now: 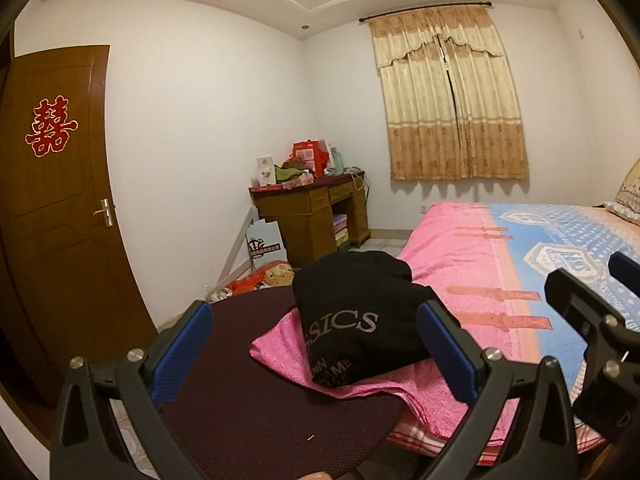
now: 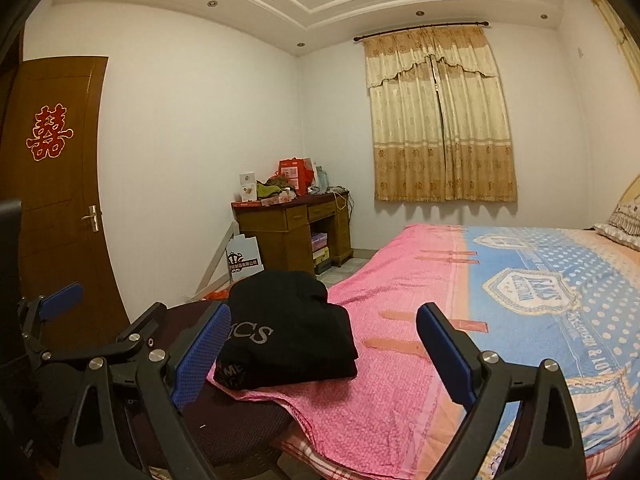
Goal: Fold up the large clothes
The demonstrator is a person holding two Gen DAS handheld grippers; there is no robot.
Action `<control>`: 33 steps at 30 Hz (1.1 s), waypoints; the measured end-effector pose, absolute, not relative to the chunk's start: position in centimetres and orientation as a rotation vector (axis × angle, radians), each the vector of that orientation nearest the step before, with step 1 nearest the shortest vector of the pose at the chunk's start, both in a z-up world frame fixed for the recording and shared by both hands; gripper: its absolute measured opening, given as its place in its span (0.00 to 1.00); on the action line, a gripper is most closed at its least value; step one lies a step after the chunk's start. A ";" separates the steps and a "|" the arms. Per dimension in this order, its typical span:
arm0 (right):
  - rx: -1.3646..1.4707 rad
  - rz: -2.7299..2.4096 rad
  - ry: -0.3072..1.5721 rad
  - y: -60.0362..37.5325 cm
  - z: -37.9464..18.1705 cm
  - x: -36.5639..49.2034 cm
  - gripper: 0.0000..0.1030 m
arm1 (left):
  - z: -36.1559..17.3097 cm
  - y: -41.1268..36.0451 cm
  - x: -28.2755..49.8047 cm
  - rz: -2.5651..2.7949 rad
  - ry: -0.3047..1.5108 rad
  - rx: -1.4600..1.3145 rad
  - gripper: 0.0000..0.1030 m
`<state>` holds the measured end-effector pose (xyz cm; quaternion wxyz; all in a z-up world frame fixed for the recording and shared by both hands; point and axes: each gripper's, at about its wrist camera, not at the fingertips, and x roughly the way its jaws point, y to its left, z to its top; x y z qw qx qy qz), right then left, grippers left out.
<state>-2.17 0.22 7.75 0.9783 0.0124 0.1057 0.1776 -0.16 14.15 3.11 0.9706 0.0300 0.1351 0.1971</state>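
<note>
Sweatshirt (image 1: 360,320) sits folded on the bed (image 1: 500,280) corner, so my left gripper (image 1: 316,348) and right gripper (image 2: 324,356) hover empty, fingers spread.

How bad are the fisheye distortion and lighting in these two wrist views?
Left wrist: strong barrel bend on the door, dark corner vignette, warm indoor light, black garment sharp. Right wrist: same bowing at the curtain; no glare or motion blur.
</note>
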 end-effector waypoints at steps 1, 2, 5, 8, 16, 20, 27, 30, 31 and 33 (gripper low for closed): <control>0.028 0.354 0.216 0.1 7.7 -2.1 0.92 | 3.1 14.2 -0.1 0.397 0.273 0.057 1.00; 0.034 0.355 0.218 0.0 7.7 -1.9 0.92 | 3.1 13.9 -0.2 0.399 0.272 0.056 1.00; 0.061 0.368 0.217 -0.6 7.7 -1.7 0.92 | 3.0 13.7 -0.3 0.412 0.268 0.063 1.00; 0.059 0.365 0.210 -0.4 7.5 -2.0 0.92 | 3.0 13.8 -0.4 0.422 0.266 0.056 1.00; 0.068 0.368 0.209 -0.5 7.1 -2.1 0.92 | 3.3 14.2 -0.9 0.436 0.250 0.034 1.00; 0.071 0.368 0.215 -0.6 6.9 -1.9 0.92 | 3.3 14.1 -0.9 0.440 0.253 0.037 1.00; 0.076 0.372 0.220 -0.6 6.8 -1.9 0.92 | 3.2 14.4 -0.8 0.444 0.258 0.032 1.00; 0.076 0.370 0.218 -0.7 6.7 -1.9 0.92 | 3.2 14.4 -0.8 0.446 0.258 0.034 1.00; 0.077 0.370 0.218 -0.7 6.7 -1.9 0.92 | 3.2 14.4 -0.8 0.446 0.258 0.034 1.00; 0.082 0.368 0.218 -0.7 6.6 -1.9 0.92 | 3.2 14.3 -0.8 0.446 0.259 0.033 1.00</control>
